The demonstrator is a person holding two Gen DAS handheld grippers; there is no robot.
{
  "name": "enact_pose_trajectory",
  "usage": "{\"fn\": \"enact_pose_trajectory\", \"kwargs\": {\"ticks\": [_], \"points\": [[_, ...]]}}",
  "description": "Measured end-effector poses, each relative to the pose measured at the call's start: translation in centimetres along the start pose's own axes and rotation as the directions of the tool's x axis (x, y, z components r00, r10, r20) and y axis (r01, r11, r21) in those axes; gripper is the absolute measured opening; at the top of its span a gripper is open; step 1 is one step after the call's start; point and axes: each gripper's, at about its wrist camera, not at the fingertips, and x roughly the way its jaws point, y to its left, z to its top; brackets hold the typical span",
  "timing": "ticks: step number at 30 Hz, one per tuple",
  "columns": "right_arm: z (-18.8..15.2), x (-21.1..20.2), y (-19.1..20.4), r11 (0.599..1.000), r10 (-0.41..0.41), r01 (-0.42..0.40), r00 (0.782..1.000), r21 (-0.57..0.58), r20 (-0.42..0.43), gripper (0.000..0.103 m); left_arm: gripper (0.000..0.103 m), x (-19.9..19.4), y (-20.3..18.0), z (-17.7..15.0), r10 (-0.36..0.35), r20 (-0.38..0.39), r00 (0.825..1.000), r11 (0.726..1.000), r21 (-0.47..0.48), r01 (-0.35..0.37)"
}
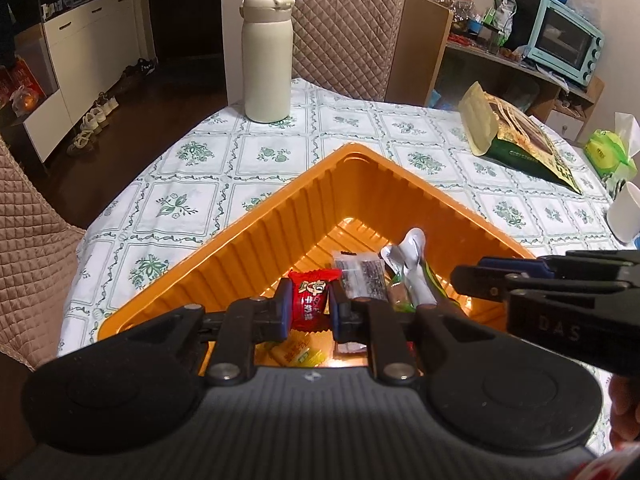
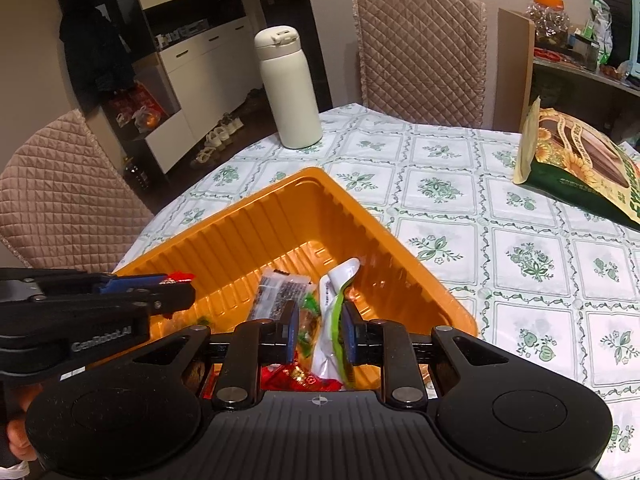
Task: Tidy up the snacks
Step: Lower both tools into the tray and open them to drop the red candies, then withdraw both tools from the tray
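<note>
An orange plastic tray (image 1: 352, 148) (image 2: 312, 172) sits on the flowered tablecloth with several wrapped snacks in it. My left gripper (image 1: 310, 294) is shut on a small red candy packet (image 1: 310, 312) and hovers over the tray's near part. It shows at the left of the right wrist view too, the left gripper (image 2: 176, 284) with the red wrapper at its tip. My right gripper (image 2: 320, 322) is shut on a green-and-white snack packet (image 2: 332, 348) over the tray. A dark clear packet (image 2: 280, 288) lies on the tray floor.
A tall white flask (image 1: 266, 60) stands at the table's far left corner. A sunflower-seed bag (image 1: 516, 136) lies far right, near a green tissue pack (image 1: 608, 152) and a white cup (image 1: 628, 212). Quilted chairs (image 2: 420, 52) stand around the table.
</note>
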Motion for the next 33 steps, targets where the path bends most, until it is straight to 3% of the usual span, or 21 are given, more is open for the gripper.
{"fn": "enact_pose_trajectory", "kwargs": {"ticks": [5,16,18,20,26,33], "points": [[0.0,0.0,-0.3,1.0,-0.01,0.01,1.0,0.009,0.001,0.024,0.019,0.8,0.1,0.2,0.005,-0.009,1.0,1.0,-0.008,-0.005],[-0.8,-1.9,-0.4,1.0,0.012,-0.012,1.0,0.024,0.008,0.025,0.046,-2.0,0.4,-1.4,0.004,-0.003,1.0,0.999,-0.035,-0.004],[-1.2,-2.7,-0.4,0.999,0.017,-0.017,1.0,0.033,0.012,0.038,0.054,-3.3,0.4,-2.0,0.018,0.009,1.0,0.999,-0.035,-0.017],[-1.7,-3.8,-0.5,0.999,0.014,-0.016,0.999,0.049,0.037,0.066,0.061,-4.7,0.3,-2.5,0.022,0.02,1.0,0.999,-0.037,-0.022],[-3.7,-7.4,-0.7,0.997,0.023,-0.026,0.999,0.066,0.044,0.075,0.073,-9.1,-0.7,-4.6,0.03,0.027,0.999,0.998,-0.051,-0.029],[-6.7,-12.3,-0.6,0.998,0.017,-0.019,0.999,0.056,0.041,0.079,0.073,-13.3,-3.7,-7.5,0.012,0.0,1.0,0.999,-0.047,-0.012]]}}
